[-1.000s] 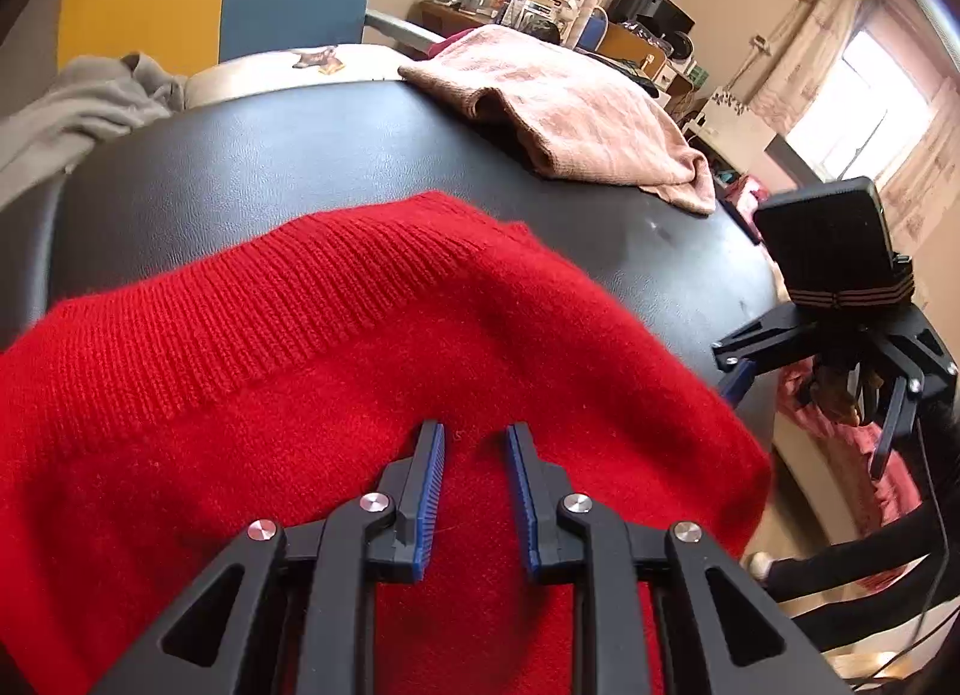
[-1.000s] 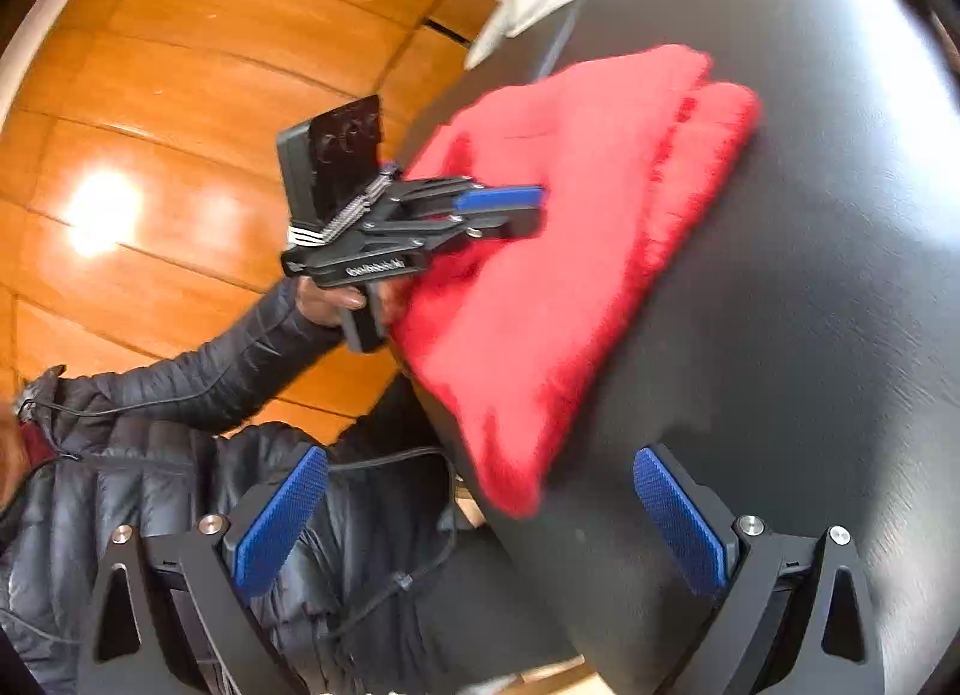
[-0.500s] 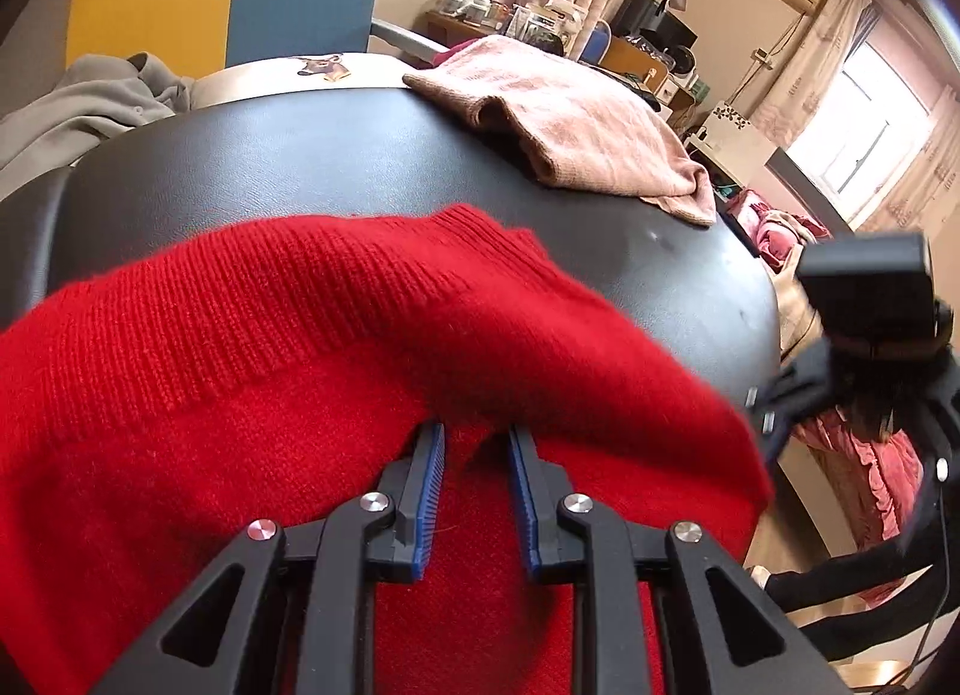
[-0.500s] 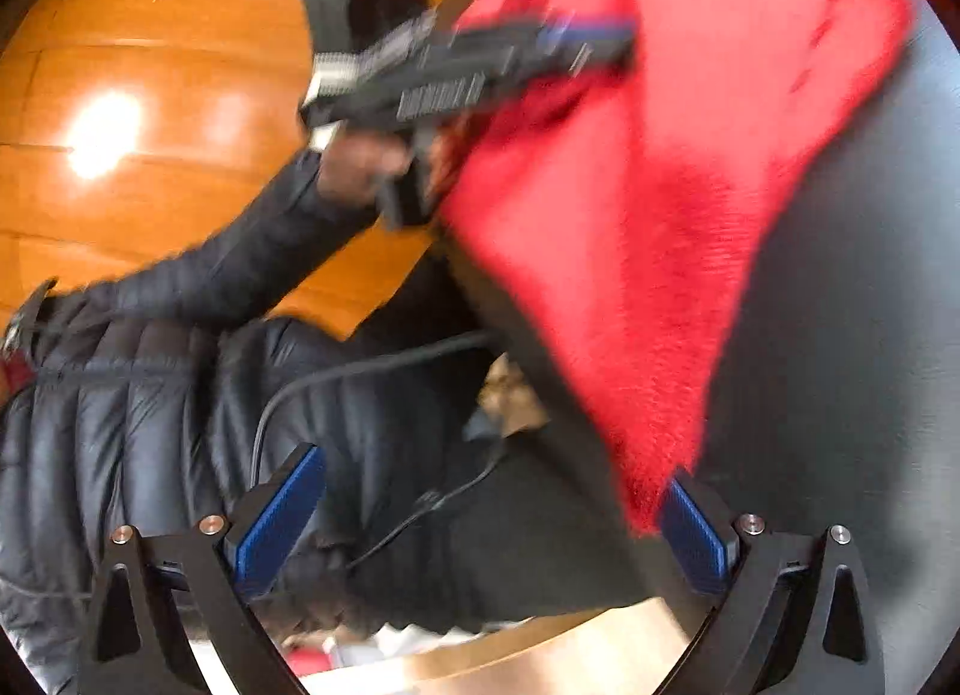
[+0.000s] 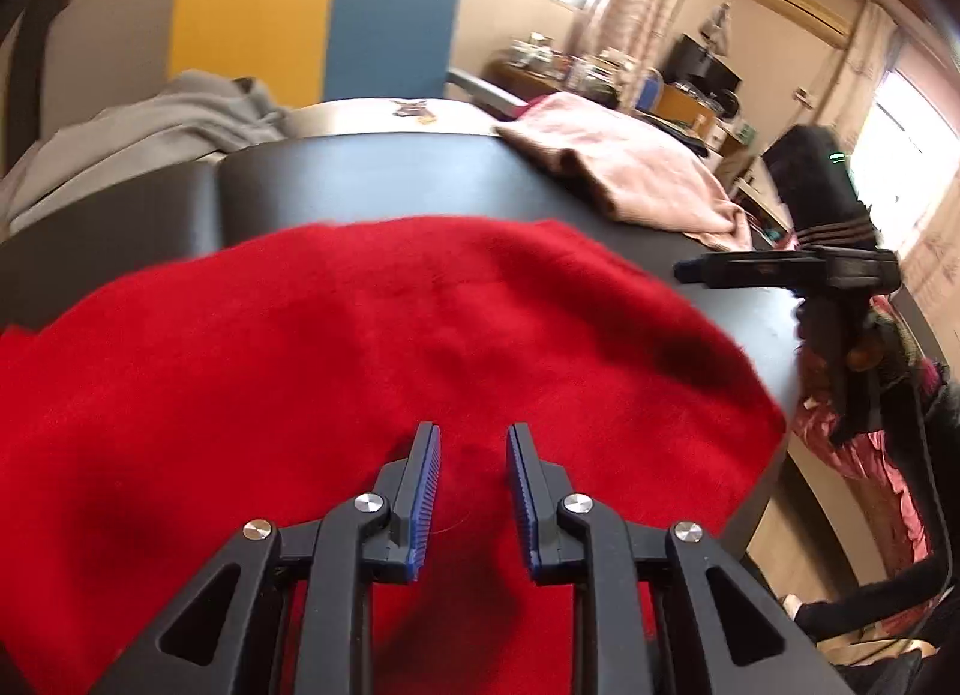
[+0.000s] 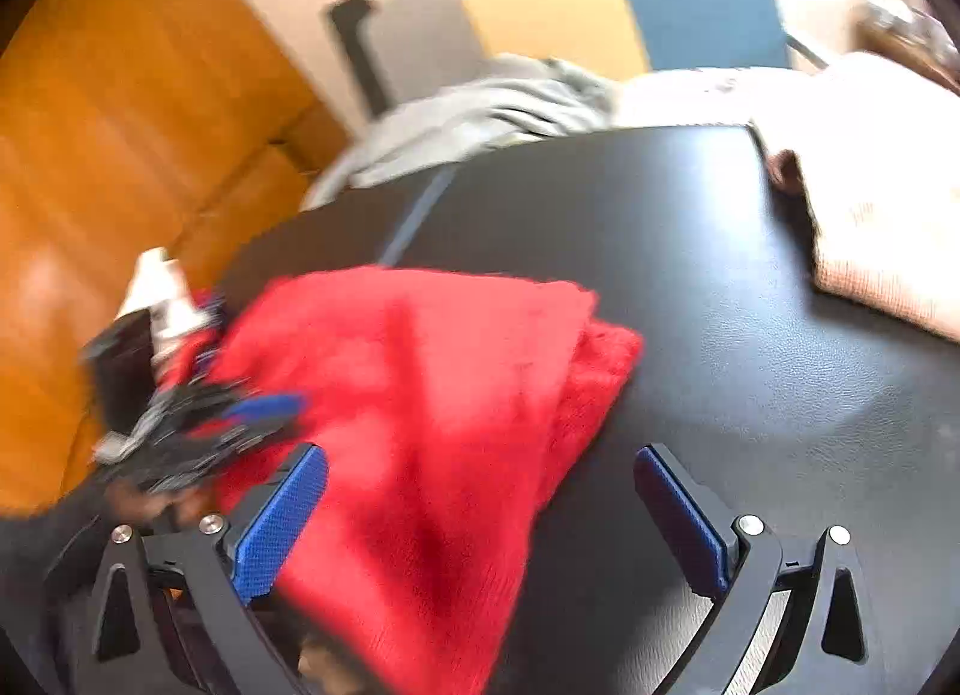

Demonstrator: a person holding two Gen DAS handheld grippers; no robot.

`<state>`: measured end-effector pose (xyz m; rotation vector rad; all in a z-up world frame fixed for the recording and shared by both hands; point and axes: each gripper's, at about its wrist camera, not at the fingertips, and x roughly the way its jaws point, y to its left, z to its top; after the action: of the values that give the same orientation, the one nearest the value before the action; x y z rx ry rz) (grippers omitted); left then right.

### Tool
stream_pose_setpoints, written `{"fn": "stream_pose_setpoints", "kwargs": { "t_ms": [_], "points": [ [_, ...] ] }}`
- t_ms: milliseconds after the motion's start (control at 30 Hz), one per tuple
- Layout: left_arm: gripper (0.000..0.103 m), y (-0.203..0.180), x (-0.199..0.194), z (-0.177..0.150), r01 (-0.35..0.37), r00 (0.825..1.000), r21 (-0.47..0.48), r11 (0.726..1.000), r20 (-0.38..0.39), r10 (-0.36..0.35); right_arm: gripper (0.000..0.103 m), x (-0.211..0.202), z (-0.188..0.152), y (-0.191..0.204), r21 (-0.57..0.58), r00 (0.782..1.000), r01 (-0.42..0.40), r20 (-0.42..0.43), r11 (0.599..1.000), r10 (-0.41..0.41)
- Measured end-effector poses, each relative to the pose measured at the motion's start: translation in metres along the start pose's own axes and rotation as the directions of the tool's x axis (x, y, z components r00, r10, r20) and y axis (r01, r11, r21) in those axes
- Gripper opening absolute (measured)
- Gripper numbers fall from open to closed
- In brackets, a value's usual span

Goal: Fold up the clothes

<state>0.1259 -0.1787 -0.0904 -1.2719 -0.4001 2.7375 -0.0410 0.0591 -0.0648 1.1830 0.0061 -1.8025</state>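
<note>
Step in hand, as I judge it: folding the fuzzy red knit sweater (image 5: 372, 371), which is lying on the black leather-look tabletop (image 5: 372, 179) near its front edge, already doubled over on itself, with two layers showing at its far right corner in the right wrist view.

The left gripper (image 5: 471, 491) is sitting low over the near part of the sweater, angled downward. Its blue ribbed pads (image 5: 423, 491) are standing narrowly apart with red knit bunched between them; it appears to be pinching a fold of the fabric, though I cannot confirm firm pad contact.

The right gripper (image 6: 480, 521) is also pointing downward, jaws spread wide, holding nothing. Its left pad is over the sweater's near right edge; its right pad is over bare tabletop. In the left wrist view it is seen side-on, beside the sweater's right edge.

Frames are motion-blurred, so both hands are likely travelling.

Next move, my estimate: the free right gripper needs to take the sweater's open right edge so both sides travel together, otherwise the knit is likely to sag and skew.

Bystanders: a folded pale pink knit garment (image 5: 630, 179) is lying at the far right of the tabletop, well apart from the sweater; a crumpled grey garment (image 5: 150, 131) is lying beyond the far left edge.
</note>
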Motion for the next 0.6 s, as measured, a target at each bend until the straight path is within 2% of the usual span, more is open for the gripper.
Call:
{"fn": "stream_pose_setpoints", "kwargs": {
  "t_ms": [33,67,100,133,167,233,300,400,433,467,500,533,567,600],
  "points": [
    [0.023,0.006,-0.004,-0.004,-0.007,1.000,-0.013,1.000,0.006,0.007,0.096,0.012,0.004,-0.003,0.023,1.000,0.016,-0.005,1.000,-0.016],
    [0.023,0.012,-0.007,-0.009,-0.014,1.000,-0.024,1.000,0.011,0.014,0.077,0.021,0.008,-0.007,0.033,1.000,0.023,-0.014,0.999,-0.023],
    [0.023,0.017,-0.010,-0.013,-0.021,1.000,-0.035,0.999,0.014,0.022,0.062,0.033,0.009,-0.007,0.042,0.998,0.047,-0.031,0.998,-0.046],
    [0.023,0.020,-0.011,-0.017,-0.027,1.000,-0.042,0.999,0.010,0.028,0.038,0.044,0.010,-0.008,0.059,0.997,0.067,-0.054,0.996,-0.064],
    [0.023,0.024,-0.012,-0.021,-0.032,0.999,-0.050,0.998,0.005,0.033,0.024,0.049,0.011,-0.010,0.076,0.995,0.075,-0.066,0.994,-0.070],
    [0.023,0.027,-0.011,-0.031,-0.019,1.000,-0.065,0.998,0.001,0.019,0.012,0.042,0.016,-0.009,0.098,0.996,0.086,-0.019,0.991,-0.085],
    [0.023,0.031,-0.011,-0.041,-0.005,1.000,-0.084,0.996,0.000,0.005,0.012,0.029,0.021,-0.008,0.105,0.991,0.125,0.037,0.987,-0.129],
    [0.023,0.034,-0.011,-0.048,0.025,0.999,-0.161,0.987,0.043,-0.019,0.011,0.048,0.017,-0.012,0.049,0.960,0.281,-0.026,0.959,-0.280],
    [0.023,0.033,-0.011,-0.048,0.017,0.999,-0.154,0.988,0.046,-0.011,0.012,0.054,0.016,-0.013,0.037,0.948,0.317,-0.039,0.948,-0.315],
    [0.023,0.032,-0.013,-0.047,0.016,0.999,-0.156,0.988,0.043,-0.010,0.014,0.053,0.017,-0.013,0.050,0.946,0.323,-0.020,0.945,-0.323],
    [0.023,0.032,-0.014,-0.046,0.018,0.999,-0.158,0.987,0.040,-0.012,0.017,0.052,0.017,-0.013,0.063,0.944,0.330,-0.001,0.942,-0.330],
    [0.023,0.033,-0.020,-0.043,0.040,0.998,-0.166,0.985,0.044,-0.034,0.026,0.051,0.018,-0.013,0.076,0.942,0.335,0.014,0.939,-0.337],
    [0.023,0.036,-0.026,-0.040,0.051,0.997,-0.165,0.985,0.058,-0.042,0.039,0.048,0.018,-0.009,0.082,0.937,0.345,0.026,0.935,-0.348],
    [0.023,0.040,-0.037,-0.037,0.035,0.996,-0.162,0.986,0.087,-0.021,0.045,0.042,0.020,-0.002,0.076,0.923,0.376,0.052,0.924,-0.380]
  ]
}}
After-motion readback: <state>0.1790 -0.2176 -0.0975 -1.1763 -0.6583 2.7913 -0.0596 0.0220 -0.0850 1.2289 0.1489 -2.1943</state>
